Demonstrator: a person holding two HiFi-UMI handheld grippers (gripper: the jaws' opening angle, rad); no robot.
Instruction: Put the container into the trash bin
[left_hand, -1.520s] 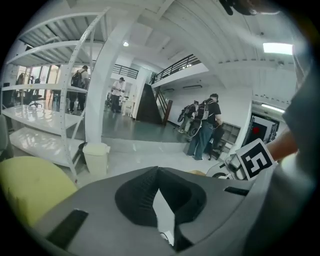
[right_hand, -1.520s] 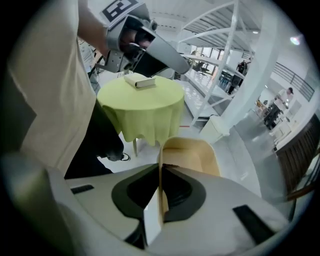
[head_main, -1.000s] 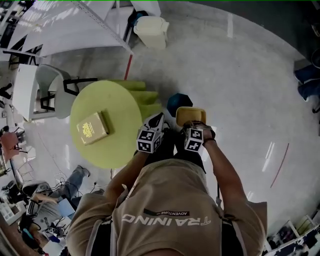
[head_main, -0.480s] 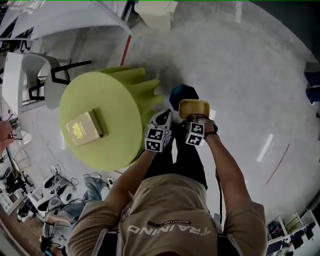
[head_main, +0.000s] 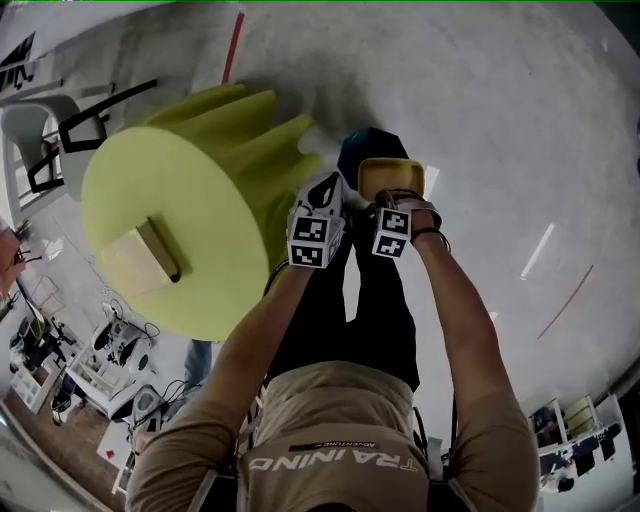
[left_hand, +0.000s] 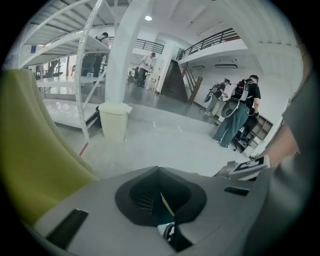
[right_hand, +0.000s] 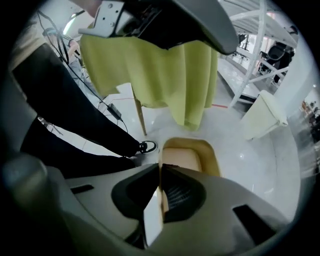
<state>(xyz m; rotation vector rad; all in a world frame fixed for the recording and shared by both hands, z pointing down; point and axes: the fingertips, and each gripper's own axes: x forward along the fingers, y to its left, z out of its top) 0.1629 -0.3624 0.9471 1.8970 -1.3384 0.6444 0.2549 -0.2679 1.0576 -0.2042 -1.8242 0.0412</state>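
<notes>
Round green-clothed table (head_main: 190, 190) bears tan box (head_main: 140, 258); grey floor (head_main: 480, 100) beneath.

Two grippers: a left gripper (head_main: 325, 192) and a right gripper (head_main: 388, 197). One tan container (head_main: 391, 176). One dark trash bin (head_main: 362, 148) and one cream lidded bin (left_hand: 114, 120). One round green table (head_main: 190, 165) carrying one box (head_main: 140, 258). One white chair (head_main: 35, 125). At least four people (left_hand: 243, 112) stand far back.

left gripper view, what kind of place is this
Probably a warehouse-style hall or workshop: tall white metal shelving racks, a bare polished floor, and a staircase leading up to a railed mezzanine.
</notes>
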